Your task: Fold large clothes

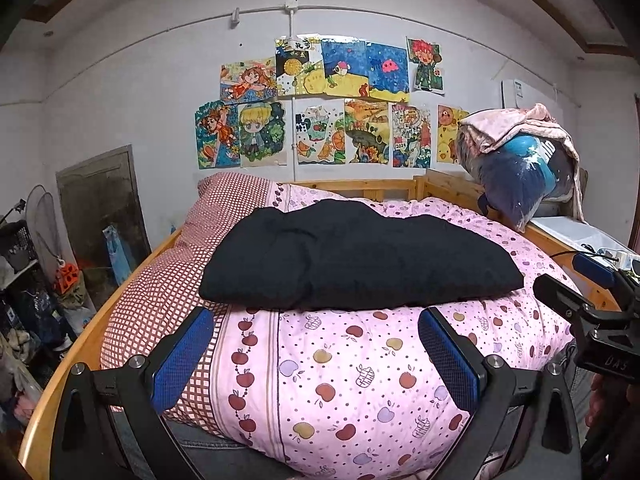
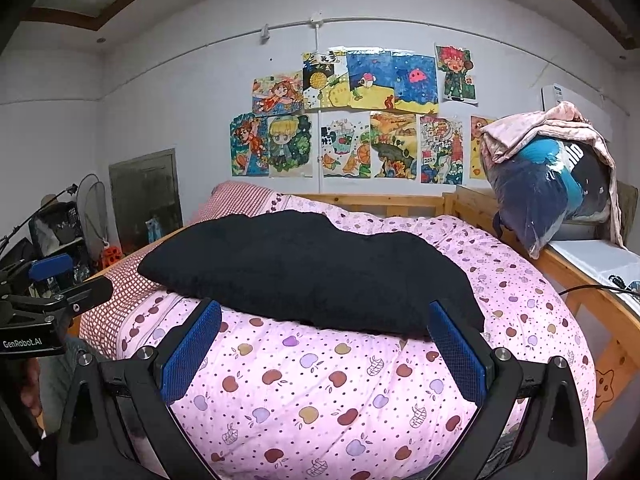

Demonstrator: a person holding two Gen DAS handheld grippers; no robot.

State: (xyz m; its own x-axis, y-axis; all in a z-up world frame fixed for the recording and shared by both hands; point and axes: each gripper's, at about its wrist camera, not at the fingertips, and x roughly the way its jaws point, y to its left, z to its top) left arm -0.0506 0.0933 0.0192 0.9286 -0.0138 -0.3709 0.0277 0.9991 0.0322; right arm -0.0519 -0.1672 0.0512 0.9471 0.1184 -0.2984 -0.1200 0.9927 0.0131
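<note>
Tools level above pink quilt [image 1: 340, 380]: left tool [image 1: 316, 344] spread, empty; right tool [image 2: 326, 340] likewise; black garment [image 1: 360, 256] beyond.

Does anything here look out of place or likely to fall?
Yes. A plastic-wrapped bundle, with a pink blanket draped over it, leans on the wooden bed rail and overhangs it. It may slide.

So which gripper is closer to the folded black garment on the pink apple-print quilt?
Right, by a little. The right gripper has its fingertips at the black garment's near edge; the left gripper sits slightly short of it.
</note>
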